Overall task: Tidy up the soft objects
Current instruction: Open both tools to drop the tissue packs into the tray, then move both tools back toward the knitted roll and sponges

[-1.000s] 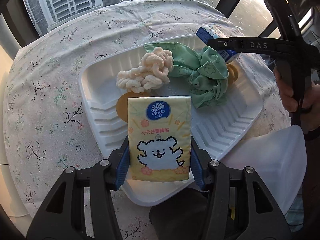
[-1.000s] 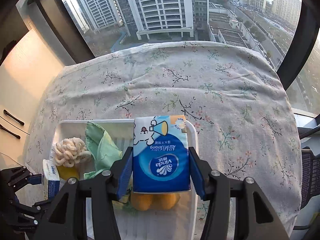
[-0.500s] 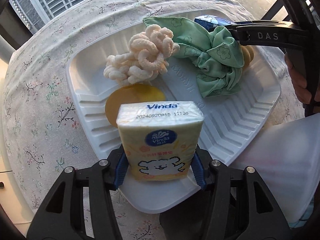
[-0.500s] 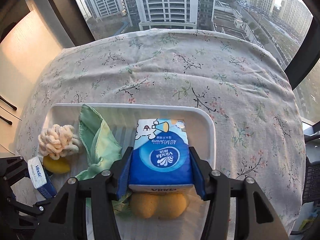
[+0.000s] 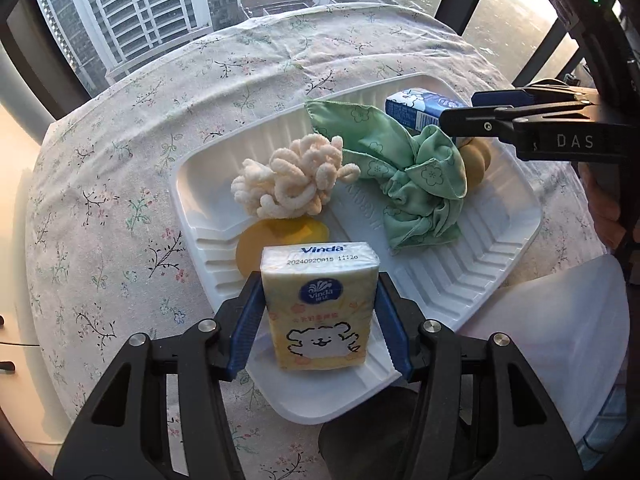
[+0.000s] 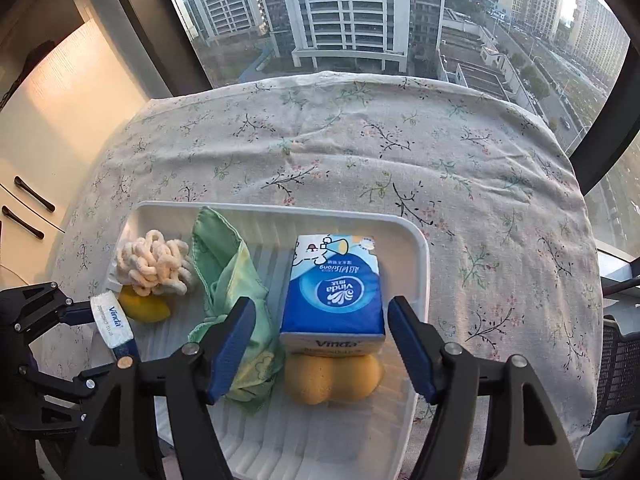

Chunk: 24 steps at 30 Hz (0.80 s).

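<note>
The left tongs (image 5: 320, 320) pinch a yellow tissue pack (image 5: 319, 304) between their blue pads, holding it upright at the near edge of a white ribbed tray (image 5: 460, 280). The pack's bottom edge is down at the tray floor; whether it touches cannot be told. The pack shows a white bear drawing and the Vinda logo.

The right tongs (image 6: 322, 344) are spread wide, with a gap on both sides of a blue tissue pack (image 6: 334, 292), which they do not touch. That pack lies in the right part of the tray (image 6: 416, 248), leaning on a yellow sponge (image 6: 332, 376) at its near end.

To the left of the blue pack lies a crumpled green cloth (image 6: 228, 280) with a flower print. Further left sits a cream looped scrubber (image 6: 154, 264), resting partly on a second yellow sponge (image 6: 144, 308). In the left wrist view the cream scrubber (image 5: 292, 182) is in the far left part of the tray, the second sponge (image 5: 276, 240) just in front of it and right behind the yellow pack, and the green cloth (image 5: 408, 172) to the right.

The tray stands on a tabletop (image 6: 360, 140) covered with a floral cloth, beside large windows with high-rise buildings (image 6: 352, 12) outside.
</note>
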Available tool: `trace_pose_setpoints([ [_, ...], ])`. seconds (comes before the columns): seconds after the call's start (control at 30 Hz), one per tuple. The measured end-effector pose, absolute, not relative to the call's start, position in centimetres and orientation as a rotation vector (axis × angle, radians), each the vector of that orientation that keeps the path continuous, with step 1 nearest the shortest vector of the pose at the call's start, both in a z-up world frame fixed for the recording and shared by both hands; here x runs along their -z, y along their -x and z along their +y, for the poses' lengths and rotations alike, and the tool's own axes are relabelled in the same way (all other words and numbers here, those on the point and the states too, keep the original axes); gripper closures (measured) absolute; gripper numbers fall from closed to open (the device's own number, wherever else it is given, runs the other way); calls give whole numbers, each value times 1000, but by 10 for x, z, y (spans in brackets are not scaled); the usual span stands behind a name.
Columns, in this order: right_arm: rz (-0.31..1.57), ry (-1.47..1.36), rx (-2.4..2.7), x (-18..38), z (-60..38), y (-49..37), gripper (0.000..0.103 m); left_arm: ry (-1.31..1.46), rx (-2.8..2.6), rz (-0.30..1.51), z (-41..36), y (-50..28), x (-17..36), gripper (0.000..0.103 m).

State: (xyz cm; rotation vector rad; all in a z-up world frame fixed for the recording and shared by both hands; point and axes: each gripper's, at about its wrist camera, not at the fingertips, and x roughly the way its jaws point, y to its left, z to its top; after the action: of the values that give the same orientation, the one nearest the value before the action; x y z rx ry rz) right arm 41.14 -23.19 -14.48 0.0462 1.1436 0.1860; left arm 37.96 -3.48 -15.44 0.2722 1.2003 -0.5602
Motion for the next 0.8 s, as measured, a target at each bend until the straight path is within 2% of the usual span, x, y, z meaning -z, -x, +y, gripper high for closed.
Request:
trace_pose_setpoints([
  [0.37, 1150, -80, -150, 141, -251, -383, 32, -69, 401, 1180, 12, -392, 143, 51],
  [0.8, 1183, -94, -46, 143, -301, -328, 32, 45, 187, 1218, 103, -359, 169, 51],
])
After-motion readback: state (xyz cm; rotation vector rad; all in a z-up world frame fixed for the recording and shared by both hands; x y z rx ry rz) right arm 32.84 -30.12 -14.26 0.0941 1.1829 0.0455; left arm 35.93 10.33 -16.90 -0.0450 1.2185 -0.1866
